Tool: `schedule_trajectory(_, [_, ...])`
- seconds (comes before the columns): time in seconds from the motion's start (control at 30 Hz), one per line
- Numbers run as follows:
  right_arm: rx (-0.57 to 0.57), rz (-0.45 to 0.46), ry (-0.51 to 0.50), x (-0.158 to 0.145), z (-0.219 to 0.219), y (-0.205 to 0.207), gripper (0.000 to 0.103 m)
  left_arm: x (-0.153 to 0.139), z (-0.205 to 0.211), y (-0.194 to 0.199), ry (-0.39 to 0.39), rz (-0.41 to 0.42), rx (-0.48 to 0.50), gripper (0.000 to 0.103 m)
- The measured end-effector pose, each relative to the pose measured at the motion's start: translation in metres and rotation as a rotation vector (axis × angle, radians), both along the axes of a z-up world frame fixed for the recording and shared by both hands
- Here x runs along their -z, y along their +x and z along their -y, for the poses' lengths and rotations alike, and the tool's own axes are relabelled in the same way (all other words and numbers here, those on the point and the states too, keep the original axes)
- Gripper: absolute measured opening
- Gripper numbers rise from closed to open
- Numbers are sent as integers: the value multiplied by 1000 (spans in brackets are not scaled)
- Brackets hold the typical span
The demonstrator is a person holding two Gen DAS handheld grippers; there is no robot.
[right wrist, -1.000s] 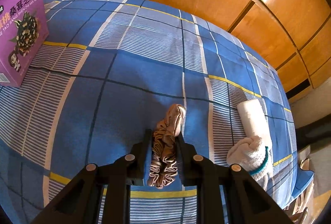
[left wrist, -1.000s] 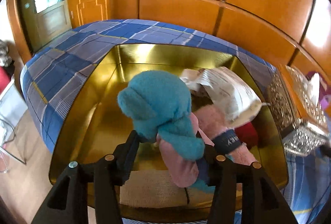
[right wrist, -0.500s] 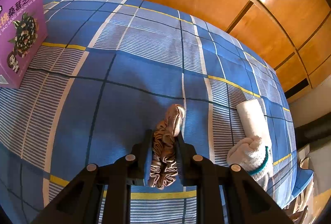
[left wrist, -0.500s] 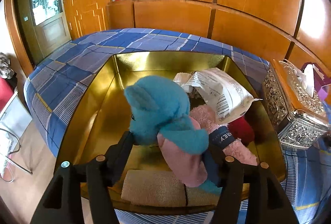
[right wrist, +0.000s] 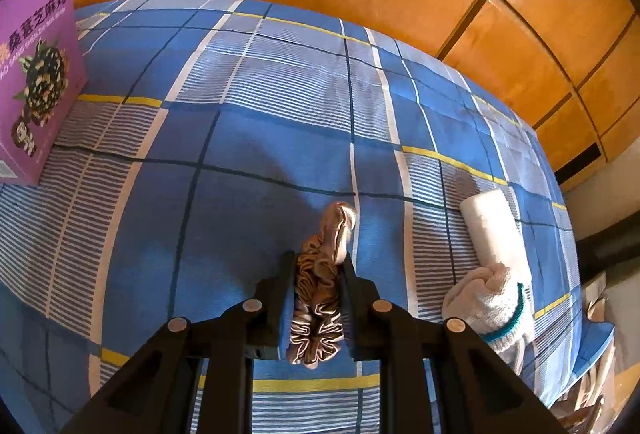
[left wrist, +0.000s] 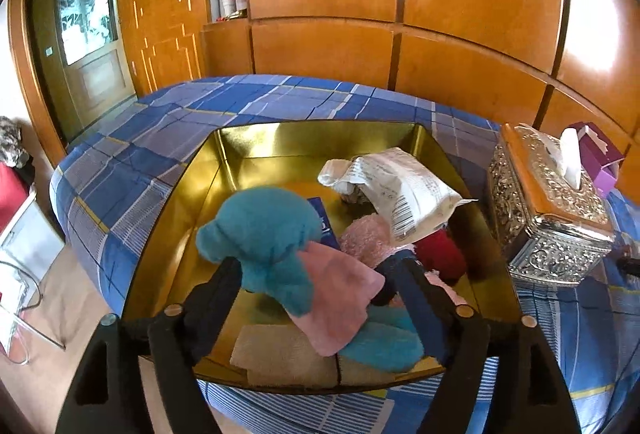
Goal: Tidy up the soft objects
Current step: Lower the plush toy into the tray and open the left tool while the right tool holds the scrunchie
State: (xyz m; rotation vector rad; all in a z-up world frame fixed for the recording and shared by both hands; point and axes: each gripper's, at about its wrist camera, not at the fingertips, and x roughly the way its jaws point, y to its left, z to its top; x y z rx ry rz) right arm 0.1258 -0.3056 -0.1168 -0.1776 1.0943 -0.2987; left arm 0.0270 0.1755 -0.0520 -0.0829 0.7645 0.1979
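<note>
In the left wrist view my left gripper point(left wrist: 316, 270) is spread wide around a teal and pink plush toy point(left wrist: 280, 246) that lies over the front of a gold tray point(left wrist: 172, 218); whether the fingers still press it I cannot tell. The tray also holds a white packet point(left wrist: 400, 189), a pink fluffy item point(left wrist: 366, 240), a red item point(left wrist: 440, 254) and a beige cloth point(left wrist: 280, 354). In the right wrist view my right gripper point(right wrist: 318, 262) is shut on a brown satin scrunchie point(right wrist: 320, 282) just above the blue plaid bedcover point(right wrist: 240, 161).
An ornate silver tissue box point(left wrist: 544, 205) stands right of the tray, with a purple box point(left wrist: 596, 157) behind it. In the right wrist view a purple carton point(right wrist: 36, 73) stands at far left; a white roll point(right wrist: 494, 230) and a white knitted glove point(right wrist: 488, 302) lie at right. Wooden wall panels behind.
My left gripper pulled back and rose, and the plush toy sank lower into the tray front. The right gripper with the scrunchie has barely moved.
</note>
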Motion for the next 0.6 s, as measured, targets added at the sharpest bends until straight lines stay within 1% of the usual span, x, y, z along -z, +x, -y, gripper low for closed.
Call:
schedule_trajectory(0.17, [17,0,33,0,4,1,18,-1,5,-2,-6,-4,17,81])
schedule_trajectory(0.2, [20,0,38,0,5,1,18,-2,5,-3,-9,0,22,83])
schedule_trajectory(0.23, [23,1,43,0,6,1,18,-4,7,-4,-8,5,28,88])
schedule_trajectory(0.33, [29,5,52,0,7,2,18,-8,10,-7,-9,22,36,93])
schedule_trajectory(0.5, [70,12,105,-1,14,4,18,-11,12,-9,-10,25,51,93])
schedule_trajectory(0.6, [87,13,107,0,13,4,18,-11,12,-10,-18,25,56,93])
